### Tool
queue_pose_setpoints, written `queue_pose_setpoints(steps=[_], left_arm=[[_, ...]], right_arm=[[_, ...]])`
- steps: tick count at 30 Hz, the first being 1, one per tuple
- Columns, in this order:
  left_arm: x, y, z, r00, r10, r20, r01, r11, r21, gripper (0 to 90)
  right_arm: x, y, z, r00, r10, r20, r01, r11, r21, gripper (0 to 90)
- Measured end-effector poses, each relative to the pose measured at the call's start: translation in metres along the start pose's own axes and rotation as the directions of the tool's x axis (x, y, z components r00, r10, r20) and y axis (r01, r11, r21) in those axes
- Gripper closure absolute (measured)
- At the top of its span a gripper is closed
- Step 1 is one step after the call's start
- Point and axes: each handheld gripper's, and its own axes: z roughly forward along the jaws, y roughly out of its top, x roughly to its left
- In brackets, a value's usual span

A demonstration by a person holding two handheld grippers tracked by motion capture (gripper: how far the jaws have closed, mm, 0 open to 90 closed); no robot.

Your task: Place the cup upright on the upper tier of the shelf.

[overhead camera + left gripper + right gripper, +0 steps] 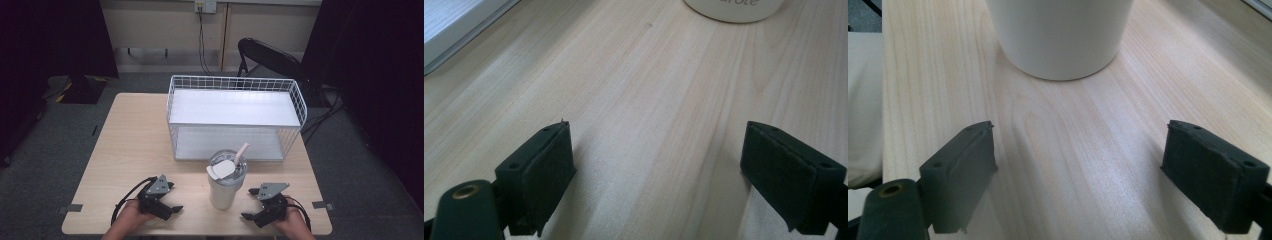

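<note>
A white tumbler with a clear lid and a straw stands upright near the front of the wooden table. My left gripper rests on the table to the tumbler's left, open and empty. My right gripper sits to the tumbler's right, also open with nothing between its jaws. In the right gripper view the tumbler's base stands just ahead of the open gripper. The left gripper view shows the tumbler's bottom edge at the top right, well ahead of the open gripper.
A white wire basket with a flat shelf across it stands behind the tumbler at the table's middle back. A black folding chair stands beyond the table. The basket's edge appears at the left gripper view's top left.
</note>
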Motion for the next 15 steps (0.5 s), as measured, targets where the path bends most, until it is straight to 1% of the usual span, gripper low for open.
queue_pose_setpoints(steps=[11, 12, 13, 14, 15], left_arm=[[0.0001, 0.0000, 0.0000, 1.0000, 0.000, 0.000, 0.000, 1.0000, 0.000, 13.1], [0.0001, 0.0000, 0.0000, 1.0000, 0.000, 0.000, 0.000, 1.0000, 0.000, 13.1], [0.0001, 0.0000, 0.0000, 1.0000, 0.000, 0.000, 0.000, 1.0000, 0.000, 13.1], [0.0001, 0.0001, 0.0000, 1.0000, 0.000, 0.000, 0.000, 1.0000, 0.000, 13.1], [0.0001, 0.0001, 0.0000, 1.0000, 0.000, 0.000, 0.000, 1.0000, 0.000, 13.1]], right_arm=[[0.0004, 0.0000, -0.0002, 1.0000, 0.007, 0.005, -0.007, 1.000, -0.001, 13.3], [-0.0007, 0.0001, -0.0006, 0.9999, 0.017, -0.001, -0.017, 1.000, -0.005, 13.6], [-0.0007, 0.0001, -0.0006, 0.9999, 0.017, -0.001, -0.017, 1.000, -0.005, 13.6], [-0.0022, 0.0015, -0.0016, 0.9989, 0.044, -0.015, -0.044, 0.999, -0.003, 13.9], [-0.0022, 0.0015, -0.0016, 0.9989, 0.044, -0.015, -0.044, 0.999, -0.003, 13.9]])
